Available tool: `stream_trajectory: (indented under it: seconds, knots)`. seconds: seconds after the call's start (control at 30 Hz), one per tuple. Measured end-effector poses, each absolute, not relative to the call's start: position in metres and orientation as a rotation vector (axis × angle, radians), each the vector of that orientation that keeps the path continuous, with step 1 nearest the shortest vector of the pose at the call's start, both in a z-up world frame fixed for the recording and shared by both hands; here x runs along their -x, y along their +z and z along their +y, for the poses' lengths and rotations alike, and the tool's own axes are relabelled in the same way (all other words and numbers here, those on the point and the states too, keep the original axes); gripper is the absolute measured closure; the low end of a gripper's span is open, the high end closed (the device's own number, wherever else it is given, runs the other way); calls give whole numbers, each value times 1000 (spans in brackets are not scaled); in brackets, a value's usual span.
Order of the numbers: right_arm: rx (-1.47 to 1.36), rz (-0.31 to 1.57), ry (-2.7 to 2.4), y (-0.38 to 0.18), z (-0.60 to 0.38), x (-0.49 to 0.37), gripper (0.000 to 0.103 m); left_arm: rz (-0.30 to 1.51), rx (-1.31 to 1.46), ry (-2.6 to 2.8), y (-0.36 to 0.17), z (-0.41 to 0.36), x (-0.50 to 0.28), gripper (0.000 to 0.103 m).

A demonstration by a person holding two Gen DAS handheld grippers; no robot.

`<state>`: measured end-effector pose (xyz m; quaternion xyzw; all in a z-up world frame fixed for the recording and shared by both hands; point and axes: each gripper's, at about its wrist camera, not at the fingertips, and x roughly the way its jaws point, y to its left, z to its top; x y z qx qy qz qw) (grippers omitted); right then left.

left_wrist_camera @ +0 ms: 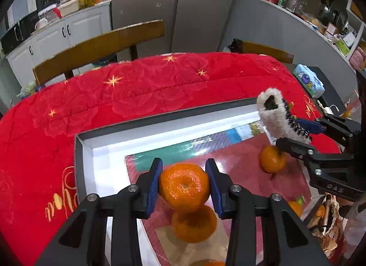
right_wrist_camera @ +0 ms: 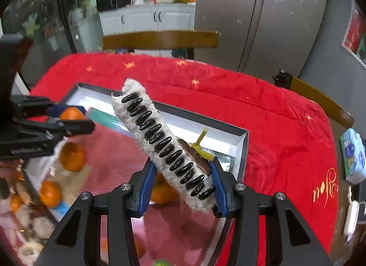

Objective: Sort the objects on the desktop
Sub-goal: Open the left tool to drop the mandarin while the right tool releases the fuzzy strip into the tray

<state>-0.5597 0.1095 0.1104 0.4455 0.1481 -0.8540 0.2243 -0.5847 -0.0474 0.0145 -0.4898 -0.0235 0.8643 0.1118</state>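
My left gripper (left_wrist_camera: 183, 165) is shut on an orange mandarin (left_wrist_camera: 184, 185) and holds it over a shallow box with a dark rim (left_wrist_camera: 160, 117) and white inner walls. Two more mandarins (left_wrist_camera: 194, 223) (left_wrist_camera: 272, 159) lie on the box's glossy red floor. My right gripper (right_wrist_camera: 181, 169) is shut on a fuzzy white hair claw clip (right_wrist_camera: 164, 142) with black teeth, which sticks up tilted to the left over the same box. Each view shows the other gripper: the right gripper (left_wrist_camera: 289, 132) with the clip (left_wrist_camera: 272, 115), the left gripper (right_wrist_camera: 84, 118) with its mandarin (right_wrist_camera: 72, 113).
A red quilted cloth (left_wrist_camera: 137, 92) covers the table around the box. A blue tissue pack (right_wrist_camera: 352, 156) and a white charger (right_wrist_camera: 351, 218) lie off the cloth at the right. Wooden chair backs (left_wrist_camera: 98, 46) (right_wrist_camera: 160, 39) stand behind the table. Mixed clutter (right_wrist_camera: 27, 215) sits by the box's near left side.
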Motion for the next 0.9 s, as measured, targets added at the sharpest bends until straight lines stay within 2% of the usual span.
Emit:
stream_trajectory:
  seconds: [0.3, 0.57, 0.9]
  knots:
    - [-1255, 421, -2309, 102, 105, 573, 58, -19, 1508, 2519, -4, -45, 592, 63]
    - [-1339, 318, -2224, 90, 106, 596, 58, 20, 1515, 2505, -6, -39, 596, 63]
    - [-1303, 410, -2233, 87, 97, 597, 53, 28, 1516, 2513, -7, -35, 599, 63]
